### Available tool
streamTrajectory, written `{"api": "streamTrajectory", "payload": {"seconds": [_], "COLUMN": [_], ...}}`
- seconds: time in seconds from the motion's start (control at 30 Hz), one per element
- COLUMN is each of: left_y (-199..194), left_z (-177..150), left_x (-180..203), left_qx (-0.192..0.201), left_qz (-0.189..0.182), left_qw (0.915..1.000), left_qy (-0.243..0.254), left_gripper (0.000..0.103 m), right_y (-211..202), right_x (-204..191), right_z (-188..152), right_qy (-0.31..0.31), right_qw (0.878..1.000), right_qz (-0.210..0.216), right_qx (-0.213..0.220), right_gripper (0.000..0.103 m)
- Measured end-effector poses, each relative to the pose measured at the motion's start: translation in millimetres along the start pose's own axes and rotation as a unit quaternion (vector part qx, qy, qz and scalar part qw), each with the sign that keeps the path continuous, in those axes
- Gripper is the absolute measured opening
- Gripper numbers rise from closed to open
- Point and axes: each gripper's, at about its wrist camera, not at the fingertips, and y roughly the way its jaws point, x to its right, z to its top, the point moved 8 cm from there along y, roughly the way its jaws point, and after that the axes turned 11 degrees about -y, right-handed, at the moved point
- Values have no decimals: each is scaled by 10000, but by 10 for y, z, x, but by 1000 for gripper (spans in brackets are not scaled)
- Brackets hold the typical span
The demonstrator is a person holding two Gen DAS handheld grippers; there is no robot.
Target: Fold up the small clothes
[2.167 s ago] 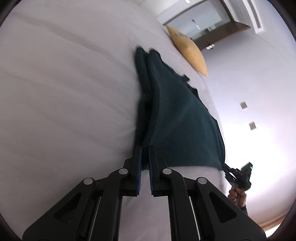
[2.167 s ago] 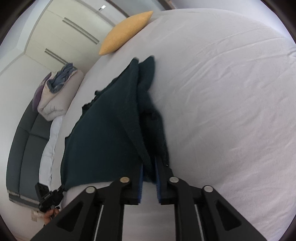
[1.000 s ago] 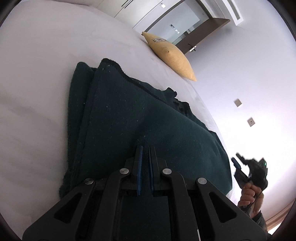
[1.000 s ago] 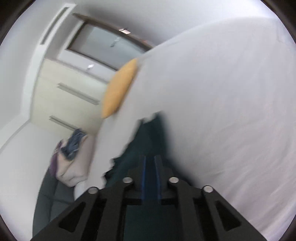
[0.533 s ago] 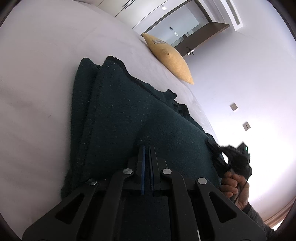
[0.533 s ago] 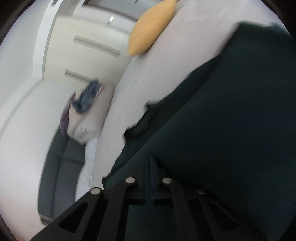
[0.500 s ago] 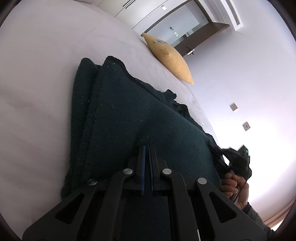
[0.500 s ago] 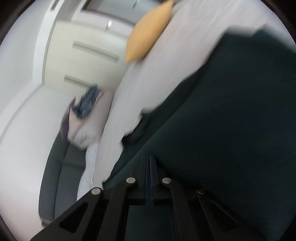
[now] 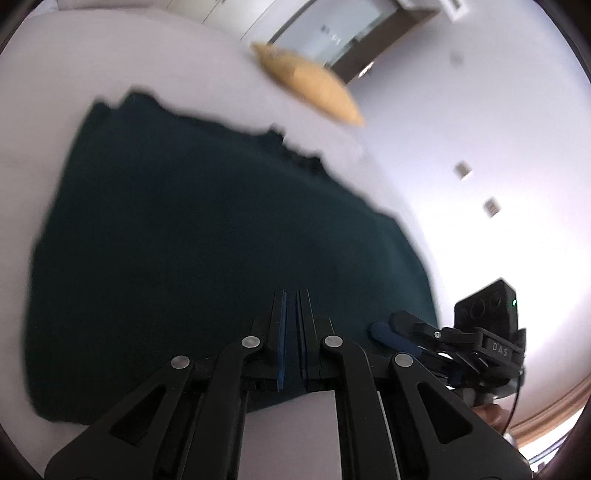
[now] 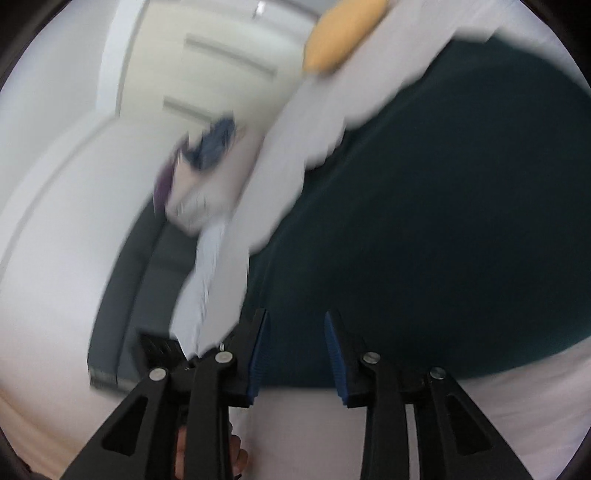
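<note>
A dark green knitted garment (image 9: pixel 207 236) lies folded on the white bed (image 9: pixel 74 74); it also shows in the right wrist view (image 10: pixel 443 221). My left gripper (image 9: pixel 291 317) has its jaws nearly together at the garment's near edge, with dark cloth between the pads. My right gripper (image 10: pixel 295 332) is open and empty over the garment's near edge; it also shows in the left wrist view (image 9: pixel 391 328) just right of my left gripper. Both views are blurred.
A yellow pillow (image 9: pixel 310 88) lies at the far end of the bed, also in the right wrist view (image 10: pixel 343 33). A pile of clothes (image 10: pixel 207 162) sits on a dark grey sofa (image 10: pixel 147 266) beside the bed. A white wardrobe (image 10: pixel 207 55) stands behind.
Both grippers carried the garment's near edge over it into a fold. My right gripper has opened and let go of the cloth. Both cameras are moving.
</note>
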Motion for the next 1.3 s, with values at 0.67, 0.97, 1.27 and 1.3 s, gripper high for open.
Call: {"api": "streamTrajectory", "payload": {"seconds": [0.67, 0.97, 1.27, 1.3], "left_y": [-984, -458, -291, -280], "left_z": [629, 788, 774, 766], "left_x": [-1310, -1138, -1036, -1029], "left_qx": [732, -243, -858, -900], "left_qz": [-426, -5, -3, -59], "left_qw": [9737, 9814, 9796, 9787], "left_qy": [-2117, -1903, -1818, -1845], "left_gripper": [85, 84, 81, 79], "right_y": [-1732, -812, -608, -561], "right_x": [663, 45, -196, -228], "right_z": [34, 171, 46, 60], "right_qy": [607, 107, -81, -98], "right_qw": [9774, 9933, 9972, 9973], "right_qz": [-790, -148, 29, 52], "right_qx": [1863, 1139, 746, 727], "right_gripper": [42, 42, 42, 42]}}
